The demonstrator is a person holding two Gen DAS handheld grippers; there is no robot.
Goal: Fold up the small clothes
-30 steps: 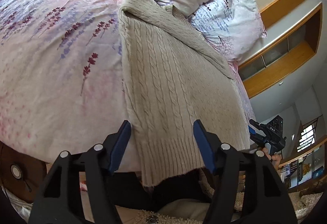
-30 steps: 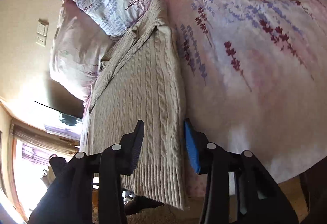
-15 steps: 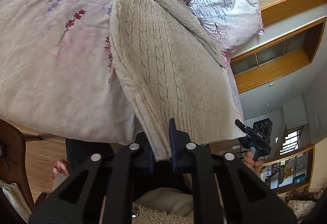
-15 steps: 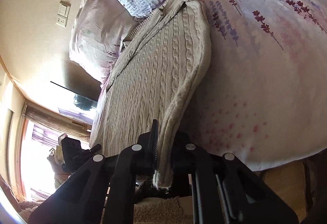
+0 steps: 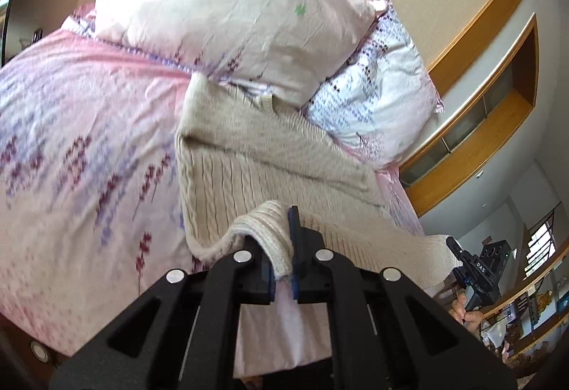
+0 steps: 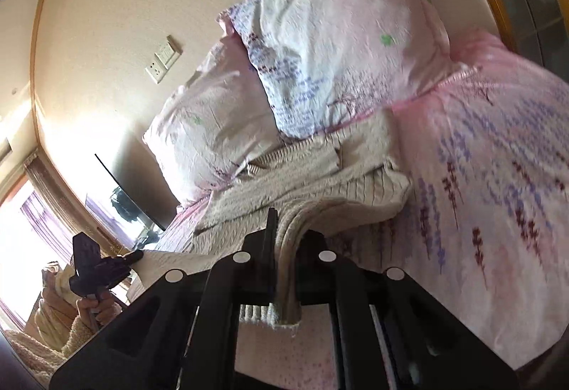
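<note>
A cream cable-knit sweater lies on the pink floral bed, its collar end by the pillows. My left gripper is shut on one bottom hem corner and holds it lifted above the sweater's body. My right gripper is shut on the other hem corner of the sweater, also lifted toward the collar. The lifted hem stretches between the two grippers. The right gripper also shows at the right of the left wrist view, and the left gripper at the left of the right wrist view.
The bed cover is pink with purple flower prints. Two pillows lie at the head of the bed against a beige wall. A wooden wall shelf is at the right. A wall socket sits above the pillows.
Both grippers closed on the sweater's bottom hem corners, then lifted the hem and carried it up the bed toward the collar and pillows.
</note>
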